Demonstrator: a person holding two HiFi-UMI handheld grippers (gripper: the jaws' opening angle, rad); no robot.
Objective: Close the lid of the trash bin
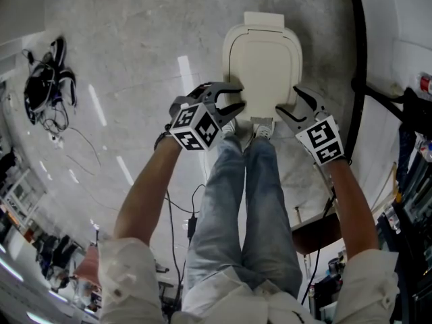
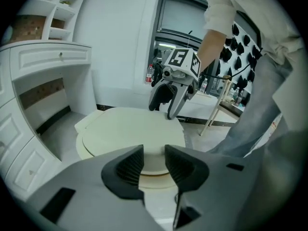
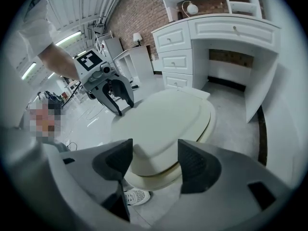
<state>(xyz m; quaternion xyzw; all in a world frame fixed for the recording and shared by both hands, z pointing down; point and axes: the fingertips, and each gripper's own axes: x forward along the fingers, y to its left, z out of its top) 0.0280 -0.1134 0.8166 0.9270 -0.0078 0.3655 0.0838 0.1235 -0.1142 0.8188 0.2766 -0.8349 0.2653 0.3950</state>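
Glossy grey floor (image 1: 135, 59), white cabinets (image 3: 211, 37); cream trash bin lid (image 1: 263, 63) lying flat, closed; left gripper (image 1: 237, 96), right gripper (image 1: 289, 103) parted, gripping nothing.

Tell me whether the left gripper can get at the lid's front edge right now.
Probably yes. The left gripper sits right at the front corner of the lid, jaws apart, and nothing stands between it and the edge.

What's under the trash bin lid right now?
The lid lies flat on the bin; below its front edge only the bin's rim shows. The inside is covered, so its contents cannot be seen.
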